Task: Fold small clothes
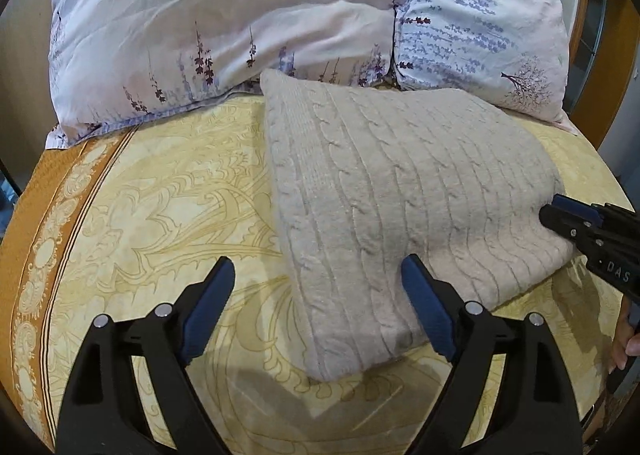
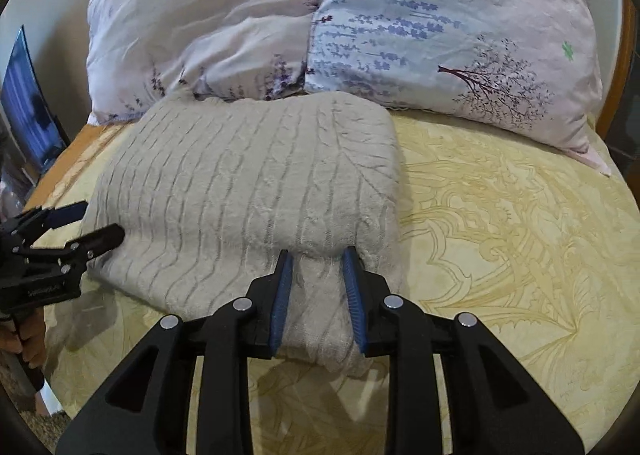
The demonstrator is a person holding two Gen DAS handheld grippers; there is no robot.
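A folded cream cable-knit sweater (image 1: 400, 191) lies on the yellow patterned bedspread (image 1: 160, 215); it also shows in the right wrist view (image 2: 248, 183). My left gripper (image 1: 318, 275) is open, its right finger over the sweater's near left corner and its left finger over the bedspread. It shows in the right wrist view (image 2: 86, 221) at the sweater's left edge. My right gripper (image 2: 318, 255) is pinched on a bunched fold at the sweater's near edge. In the left wrist view the right gripper (image 1: 554, 207) touches the sweater's right edge.
Two floral pillows (image 1: 224, 23) (image 2: 440, 35) lean at the head of the bed just behind the sweater. An orange border (image 1: 52, 195) runs along the bedspread's left side. A wooden bed frame (image 2: 628, 67) shows at the right.
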